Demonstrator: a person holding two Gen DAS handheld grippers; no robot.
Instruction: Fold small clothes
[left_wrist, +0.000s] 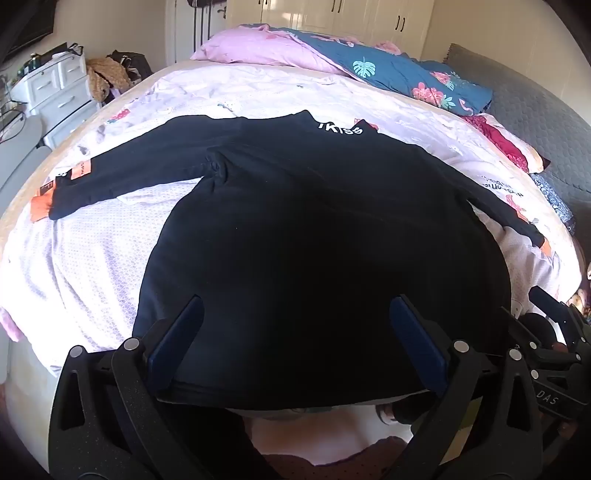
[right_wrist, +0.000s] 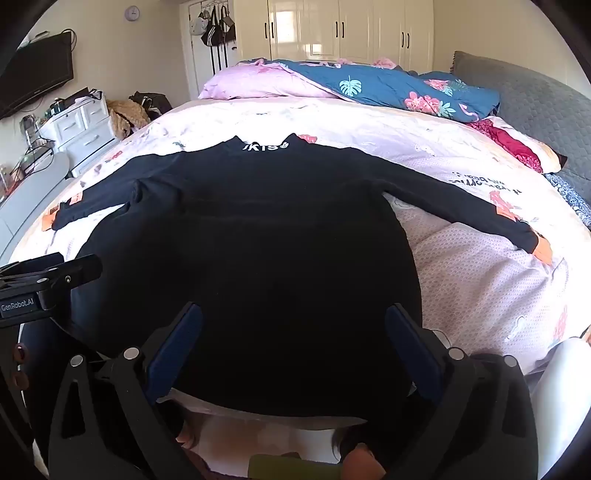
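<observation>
A black long-sleeved top lies flat on the bed, sleeves spread left and right, with orange cuffs and white lettering at its collar on the far side. My left gripper hovers open over the near hem, its blue pads wide apart above the left half of the cloth. My right gripper is open too, over the same top towards the hem's right half. Nothing is pinched between either pair of fingers. Each gripper shows at the edge of the other's view, the left one beside the right.
The pale patterned bed sheet surrounds the top. A pink pillow and a blue floral quilt lie at the far end, a grey padded headboard on the right. White drawers and a wall television stand left.
</observation>
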